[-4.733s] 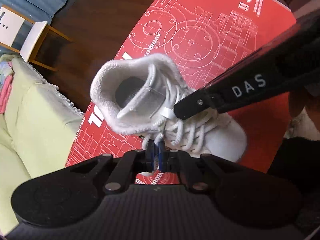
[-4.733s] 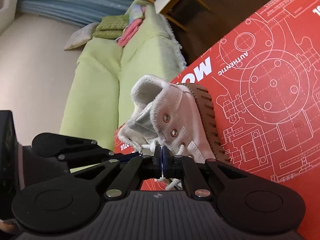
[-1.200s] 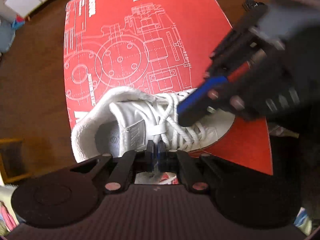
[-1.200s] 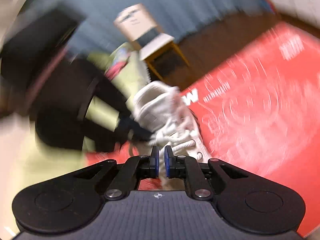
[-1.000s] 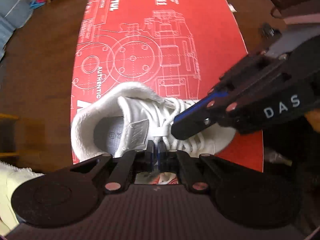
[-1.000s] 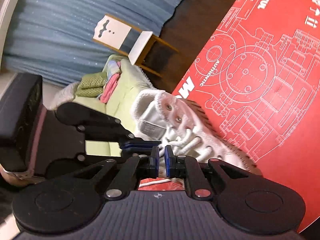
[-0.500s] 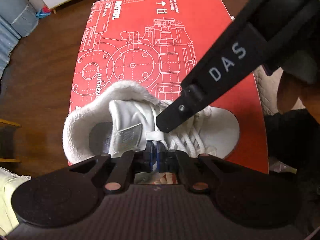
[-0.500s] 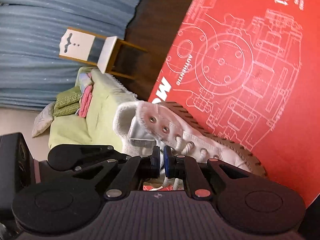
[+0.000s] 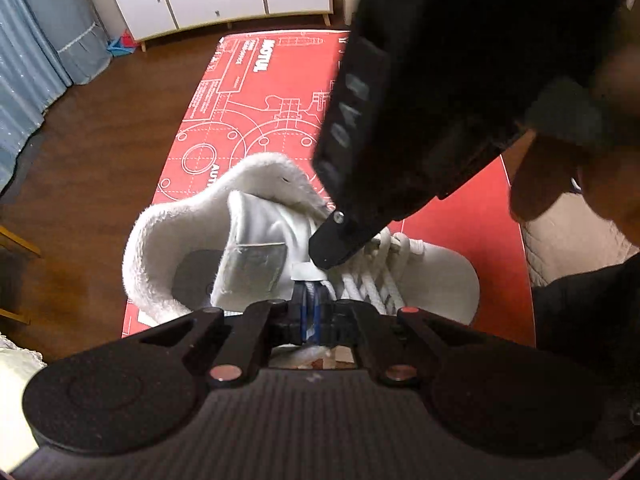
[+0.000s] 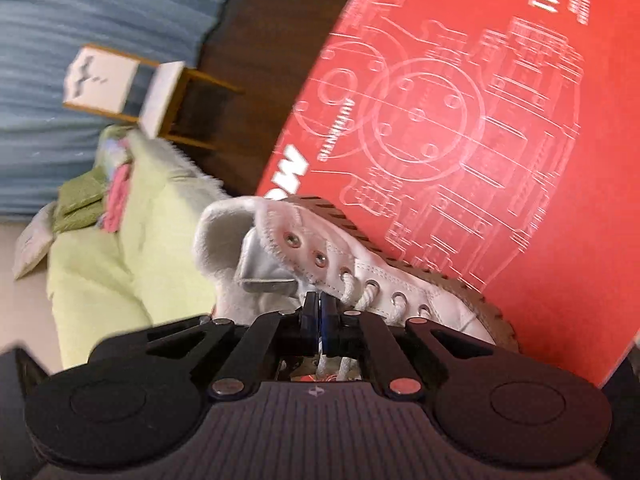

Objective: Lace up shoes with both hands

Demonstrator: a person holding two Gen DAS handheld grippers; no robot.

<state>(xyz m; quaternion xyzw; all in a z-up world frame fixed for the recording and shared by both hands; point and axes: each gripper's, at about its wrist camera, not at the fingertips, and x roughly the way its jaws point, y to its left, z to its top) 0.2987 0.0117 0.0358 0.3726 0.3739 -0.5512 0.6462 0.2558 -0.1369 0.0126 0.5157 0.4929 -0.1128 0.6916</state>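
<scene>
A white high-top shoe (image 9: pixel 280 248) lies on a red printed mat (image 9: pixel 256 92) on the dark wood floor, its fleecy collar toward the left in the left wrist view and its toe toward the right. The white lace (image 9: pixel 376 276) already criss-crosses the lower eyelets.

The main change is at the right gripper (image 10: pixel 319 314): a second ago its blue pads stood apart with a clear gap, and now its jaws are closing, almost pressed together, just near the lace where it leaves the eyelet row. A white strand shows below the pads in the right wrist view, but whether the pads pinch it cannot be told. In the left wrist view the same tool has swung in from the right and now towers over the shoe, its black tip touching or just above the tongue (image 9: pixel 256 256) at the top of the lacing.

The left gripper (image 9: pixel 309 308) is clenched, as it was a second ago, with a pale loop of lace just at its tips; a firm hold on it looks likely but is not certain.

On the side the right wrist view shows, 2 metal eyelets (image 10: pixel 292 239) near the collar are empty. The closing probably means a fresh grab at the lace end, ready to thread the next hole.
</scene>
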